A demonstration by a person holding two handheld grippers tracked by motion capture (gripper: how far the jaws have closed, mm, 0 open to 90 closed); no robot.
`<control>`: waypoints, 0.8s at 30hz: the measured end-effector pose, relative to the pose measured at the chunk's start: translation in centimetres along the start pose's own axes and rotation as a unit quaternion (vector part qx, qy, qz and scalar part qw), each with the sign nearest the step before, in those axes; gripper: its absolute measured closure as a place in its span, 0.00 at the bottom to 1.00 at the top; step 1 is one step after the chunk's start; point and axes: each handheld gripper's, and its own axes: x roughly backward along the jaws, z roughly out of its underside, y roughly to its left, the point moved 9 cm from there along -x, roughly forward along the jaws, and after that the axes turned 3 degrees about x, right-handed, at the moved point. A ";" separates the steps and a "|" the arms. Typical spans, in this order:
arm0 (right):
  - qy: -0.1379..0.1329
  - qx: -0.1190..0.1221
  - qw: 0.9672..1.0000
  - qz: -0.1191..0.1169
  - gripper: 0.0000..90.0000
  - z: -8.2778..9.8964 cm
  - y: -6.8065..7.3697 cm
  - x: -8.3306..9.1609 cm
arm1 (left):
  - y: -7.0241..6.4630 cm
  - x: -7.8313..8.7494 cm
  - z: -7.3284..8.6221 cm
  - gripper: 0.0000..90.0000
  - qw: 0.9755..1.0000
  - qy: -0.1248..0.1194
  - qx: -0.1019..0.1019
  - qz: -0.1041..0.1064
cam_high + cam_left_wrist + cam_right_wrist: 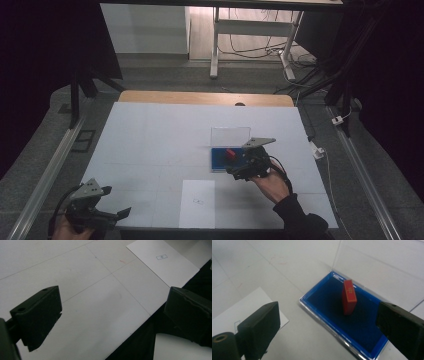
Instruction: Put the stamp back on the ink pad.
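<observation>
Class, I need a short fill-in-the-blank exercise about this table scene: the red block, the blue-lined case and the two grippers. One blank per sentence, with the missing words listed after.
1. The red block stands on end inside the ____ lining of the open case.
2. The case's clear lid is ____, standing up behind the tray.
3. The right gripper has its jaws ____, with nothing pressed between them.
4. The left gripper hangs over the table near a white sheet of ____.

Missing words: blue; open; open; paper
</observation>
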 end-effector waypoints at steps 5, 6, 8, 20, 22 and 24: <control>0.016 0.004 1.000 -0.005 0.03 0.8 0.5 0.6 | 0.0 0.0 0.0 0.02 1.000 0.000 0.001 0.000; 0.017 0.005 1.000 -0.007 0.02 0.9 0.6 0.7 | 0.0 0.0 0.0 0.01 1.000 0.000 0.001 0.000; 0.020 0.011 1.000 -0.009 0.01 1.1 0.8 1.1 | 0.0 0.0 0.0 0.01 1.000 0.000 0.001 0.000; 0.000 0.015 1.000 0.002 0.00 1.8 1.7 3.9 | 0.0 0.0 0.0 0.01 1.000 0.000 0.002 0.000; -0.002 0.015 1.000 0.006 0.00 2.1 1.7 4.4 | 0.0 0.0 0.0 0.01 1.000 0.000 0.002 0.000; -0.002 0.015 1.000 0.011 0.00 2.5 1.7 4.8 | 0.0 0.0 0.0 0.01 1.000 -0.001 0.003 0.001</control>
